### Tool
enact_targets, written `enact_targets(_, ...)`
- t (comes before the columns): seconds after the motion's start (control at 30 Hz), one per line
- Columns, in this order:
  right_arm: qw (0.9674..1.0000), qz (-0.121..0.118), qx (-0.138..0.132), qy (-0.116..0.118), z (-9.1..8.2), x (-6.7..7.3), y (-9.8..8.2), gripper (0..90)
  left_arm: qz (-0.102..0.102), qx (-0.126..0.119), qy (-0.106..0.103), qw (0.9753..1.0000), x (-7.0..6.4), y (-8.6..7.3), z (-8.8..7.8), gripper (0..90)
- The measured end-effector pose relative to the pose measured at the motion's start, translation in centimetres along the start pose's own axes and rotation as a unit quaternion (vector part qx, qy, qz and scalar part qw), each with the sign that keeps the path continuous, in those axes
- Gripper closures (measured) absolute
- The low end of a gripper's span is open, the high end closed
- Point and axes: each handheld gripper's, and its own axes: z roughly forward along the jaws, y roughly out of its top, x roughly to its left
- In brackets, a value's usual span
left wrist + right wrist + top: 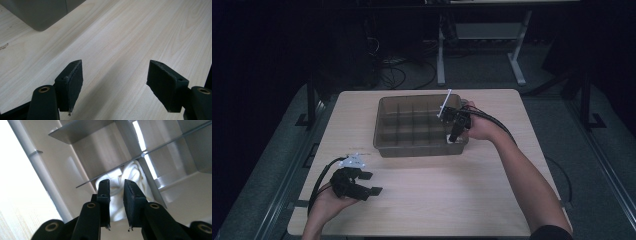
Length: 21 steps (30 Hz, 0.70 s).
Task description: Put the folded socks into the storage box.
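Observation:
A brown see-through bin with divider walls stands on the middle of the wooden table. My right gripper points down into its near right corner compartment. In the right gripper view the jaws of my right gripper stand a narrow gap apart just over a knotted white cloth that lies in that compartment; the pads do not visibly press it. The white cloth shows as a small pale patch in the high view. My left gripper rests low at the table's front left, wide open and empty, as the left gripper shows.
Thin dividers hem in the cloth's compartment on all sides. A corner of the bin lies ahead and left of the left gripper. Bare wood lies between that gripper and the bin. Desk legs and cables stand behind the table.

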Motion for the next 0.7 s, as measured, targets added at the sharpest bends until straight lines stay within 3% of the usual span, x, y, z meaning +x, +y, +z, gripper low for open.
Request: enact_targets(0.7,0.9992,0.019,-0.034,-0.006,-2.6,0.1,-1.4,69.2,-0.002,-0.002,-0.005,1.0000,-0.3,0.1,0.2,28.3)
